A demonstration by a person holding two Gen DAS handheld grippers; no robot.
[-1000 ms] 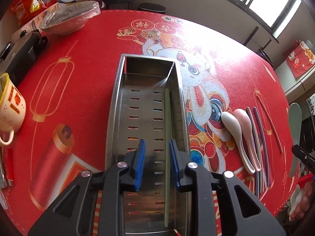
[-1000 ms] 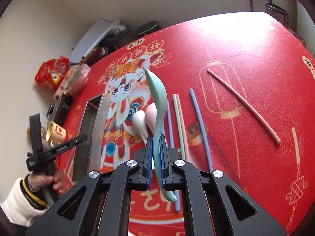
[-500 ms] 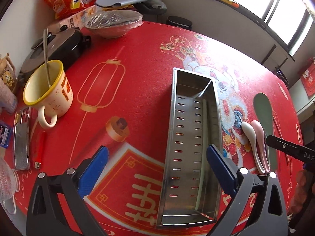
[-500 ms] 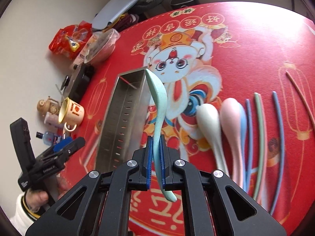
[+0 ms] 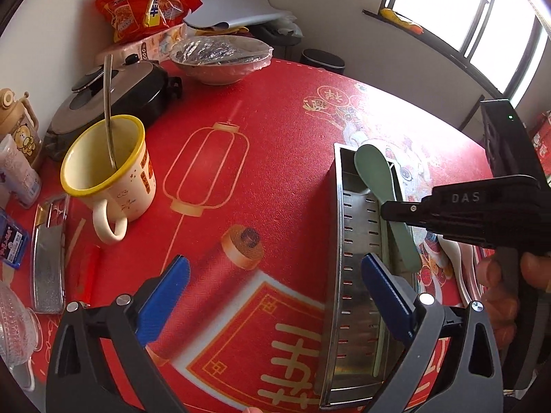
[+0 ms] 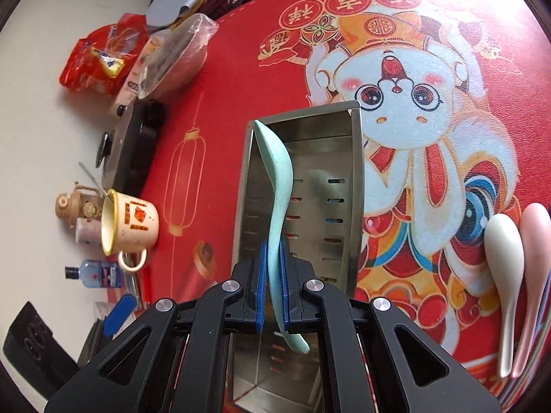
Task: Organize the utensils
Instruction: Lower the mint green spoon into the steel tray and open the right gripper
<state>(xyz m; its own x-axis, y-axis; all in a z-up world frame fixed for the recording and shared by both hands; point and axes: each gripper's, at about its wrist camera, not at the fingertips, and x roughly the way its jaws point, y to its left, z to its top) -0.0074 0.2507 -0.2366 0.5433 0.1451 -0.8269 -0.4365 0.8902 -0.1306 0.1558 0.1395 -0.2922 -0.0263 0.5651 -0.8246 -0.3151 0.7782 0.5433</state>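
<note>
Right gripper [image 6: 272, 285]: clenched on the handle of the green spoon [image 6: 277, 186]; blue pads press both flat sides of the handle, with the handle tail protruding below the pads toward 6 o'clock.
Green spoon, position: held on edge above the steel tray [image 6: 356, 186], bowl end pointing to 12 o'clock over the tray's far end wall; no contact with the tray floor is visible.
Green spoon, handling (judgement): appears light, rigid and smooth, likely plastic or melamine. The curved handle may pivot between the pads if pinched at one point. The mid-handle hold shown is sound; a low release height limits bounce and clatter on steel.
Steel tray, contents: a pale green chopstick [image 5: 378, 351] lies along the right-hand wall in the left wrist view.
Left gripper [image 5: 272, 296]: released, jaws spread wide, holding nothing; the tray's long wall sits at its 3 o'clock.
Remaining spoons: white spoon [image 6: 506, 258] and pink spoon [image 6: 533, 258] lie side by side, touching, on the red tablecloth [image 6: 224, 103] at 3 o'clock of the tray.
Bystander items: yellow-rimmed mug [image 5: 110, 179] at 10 o'clock of the left gripper, well apart from the tray.
</note>
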